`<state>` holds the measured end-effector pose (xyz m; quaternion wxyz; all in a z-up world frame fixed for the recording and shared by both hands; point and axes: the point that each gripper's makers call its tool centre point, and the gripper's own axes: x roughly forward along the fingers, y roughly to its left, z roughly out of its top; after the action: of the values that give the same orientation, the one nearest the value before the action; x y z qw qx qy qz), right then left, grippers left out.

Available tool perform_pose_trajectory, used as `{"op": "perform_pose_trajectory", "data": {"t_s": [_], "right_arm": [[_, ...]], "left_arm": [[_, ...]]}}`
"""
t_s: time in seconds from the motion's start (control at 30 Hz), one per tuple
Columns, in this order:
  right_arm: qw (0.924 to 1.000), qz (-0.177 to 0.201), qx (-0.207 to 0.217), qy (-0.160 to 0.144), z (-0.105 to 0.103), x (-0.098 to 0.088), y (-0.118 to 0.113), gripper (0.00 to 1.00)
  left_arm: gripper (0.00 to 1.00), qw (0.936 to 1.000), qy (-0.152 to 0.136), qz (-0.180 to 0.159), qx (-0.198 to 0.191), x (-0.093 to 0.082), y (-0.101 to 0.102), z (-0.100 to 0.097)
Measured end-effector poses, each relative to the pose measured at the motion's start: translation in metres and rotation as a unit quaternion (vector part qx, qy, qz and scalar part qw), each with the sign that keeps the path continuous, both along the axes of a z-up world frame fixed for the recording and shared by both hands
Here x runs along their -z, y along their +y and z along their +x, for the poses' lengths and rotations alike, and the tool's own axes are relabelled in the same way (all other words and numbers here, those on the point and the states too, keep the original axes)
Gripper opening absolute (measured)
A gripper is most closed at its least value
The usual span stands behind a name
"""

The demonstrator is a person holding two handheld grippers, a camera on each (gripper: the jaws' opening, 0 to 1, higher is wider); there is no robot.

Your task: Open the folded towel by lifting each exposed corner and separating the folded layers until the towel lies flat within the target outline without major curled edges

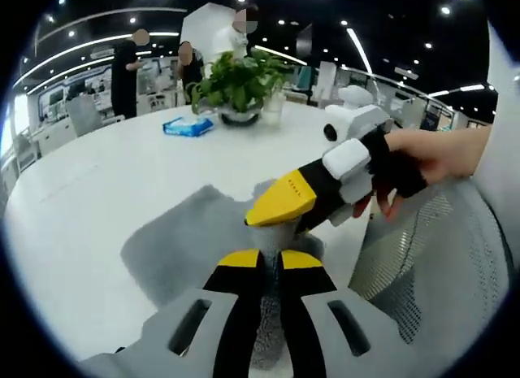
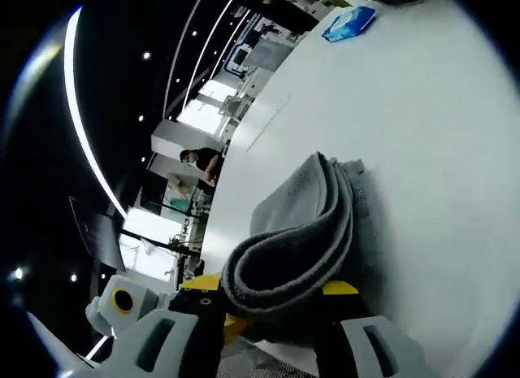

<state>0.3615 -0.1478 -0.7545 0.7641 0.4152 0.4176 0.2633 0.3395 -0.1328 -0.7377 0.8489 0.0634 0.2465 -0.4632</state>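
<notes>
The jaws of the left gripper point(image 1: 272, 260) are pinching together on the near edge of the grey towel point(image 1: 191, 244), which is lying still folded on the white table point(image 1: 97, 179) close to its near rim. The right gripper point(image 2: 272, 293) is clamping a thick rolled fold of the same towel between its yellow-tipped jaws, while in the left gripper view a hand point(image 1: 431, 162) is gripping it just above that edge.
</notes>
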Motion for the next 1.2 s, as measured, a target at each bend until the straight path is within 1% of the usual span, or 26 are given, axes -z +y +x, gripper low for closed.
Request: {"op": "perform_pose_trajectory", "data": {"t_s": [0.13, 0.23, 0.33, 0.47, 0.5, 0.57, 0.63, 0.7, 0.77, 0.8, 0.83, 0.87, 0.9, 0.93, 0.97, 1.0, 1.03, 1.07, 1.1, 1.13, 1.17, 1.2], "right_arm": [[0.9998, 0.012, 0.014, 0.005, 0.007, -0.002, -0.003, 0.30], [0.9998, 0.012, 0.016, 0.004, 0.008, -0.002, -0.003, 0.24], [0.9999, -0.007, 0.002, -0.008, 0.006, -0.003, 0.000, 0.15], [0.9992, -0.027, -0.007, -0.027, 0.005, -0.005, 0.000, 0.10], [0.9980, -0.043, -0.015, -0.045, 0.004, -0.008, 0.000, 0.09], [0.9958, -0.062, -0.024, -0.062, 0.004, -0.009, -0.001, 0.08], [0.9919, -0.089, -0.036, -0.084, 0.004, -0.012, 0.000, 0.07], [0.9874, -0.111, -0.046, -0.104, 0.003, -0.015, 0.001, 0.07], [0.9813, -0.133, -0.057, -0.126, 0.003, -0.018, 0.002, 0.07], [0.9777, -0.146, -0.062, -0.137, 0.004, -0.018, 0.003, 0.07], [0.9744, -0.157, -0.066, -0.147, 0.004, -0.019, 0.003, 0.07], [0.9691, -0.173, -0.073, -0.160, 0.005, -0.019, 0.002, 0.07], [0.9657, -0.183, -0.077, -0.167, 0.006, -0.019, 0.000, 0.07], [0.9647, -0.186, -0.076, -0.170, 0.006, -0.020, 0.000, 0.07], [0.9618, -0.194, -0.080, -0.175, 0.007, -0.020, 0.000, 0.07], [0.9553, -0.211, -0.089, -0.187, 0.007, -0.019, -0.002, 0.07], [0.9504, -0.224, -0.096, -0.193, 0.006, -0.019, -0.003, 0.06], [0.9432, -0.236, -0.107, -0.208, 0.005, -0.019, -0.001, 0.06], [0.9386, -0.244, -0.114, -0.216, 0.004, -0.019, 0.000, 0.06], [0.9288, -0.256, -0.128, -0.236, 0.003, -0.021, 0.003, 0.06], [0.9130, -0.277, -0.143, -0.264, 0.002, -0.023, 0.005, 0.06], [0.9017, -0.292, -0.154, -0.279, 0.000, -0.025, 0.008, 0.06]], "left_arm": [[0.05, 0.9999, -0.005, 0.005, 0.008, -0.001, 0.000, -0.002], [0.05, 1.0000, -0.004, 0.002, 0.007, -0.002, -0.001, -0.003], [0.05, 0.9999, -0.005, 0.007, 0.011, -0.001, -0.001, -0.005], [0.05, 0.9999, -0.001, 0.008, 0.014, 0.000, -0.001, -0.006], [0.06, 0.9999, 0.002, 0.004, 0.013, 0.000, -0.002, -0.006], [0.06, 0.9999, 0.012, -0.003, 0.010, -0.001, -0.002, -0.007], [0.07, 0.9994, 0.030, -0.014, 0.000, -0.001, -0.002, -0.007], [0.08, 0.9989, 0.041, -0.022, 0.000, -0.003, 0.000, -0.007], [0.09, 0.9978, 0.061, -0.028, -0.006, -0.004, 0.003, -0.007], [0.09, 0.9962, 0.077, -0.037, -0.014, -0.006, 0.006, -0.007], [0.09, 0.9950, 0.087, -0.046, -0.018, -0.009, 0.008, -0.007], [0.09, 0.9936, 0.094, -0.058, -0.025, -0.013, 0.011, -0.006], [0.09, 0.9932, 0.094, -0.062, -0.027, -0.016, 0.014, -0.004], [0.09, 0.9932, 0.091, -0.066, -0.031, -0.018, 0.019, -0.002], [0.09, 0.9931, 0.090, -0.068, -0.033, -0.020, 0.021, -0.002], [0.09, 0.9926, 0.089, -0.071, -0.041, -0.023, 0.025, 0.001], [0.09, 0.9927, 0.084, -0.068, -0.053, -0.024, 0.030, 0.006], [0.09, 0.9927, 0.078, -0.067, -0.063, -0.025, 0.034, 0.010], [0.09, 0.9923, 0.076, -0.069, -0.070, -0.027, 0.038, 0.014], [0.09, 0.9910, 0.078, -0.073, -0.080, -0.028, 0.042, 0.017], [0.09, 0.9885, 0.086, -0.081, -0.095, -0.028, 0.044, 0.023], [0.09, 0.9870, 0.092, -0.086, -0.099, -0.029, 0.045, 0.025]]}}
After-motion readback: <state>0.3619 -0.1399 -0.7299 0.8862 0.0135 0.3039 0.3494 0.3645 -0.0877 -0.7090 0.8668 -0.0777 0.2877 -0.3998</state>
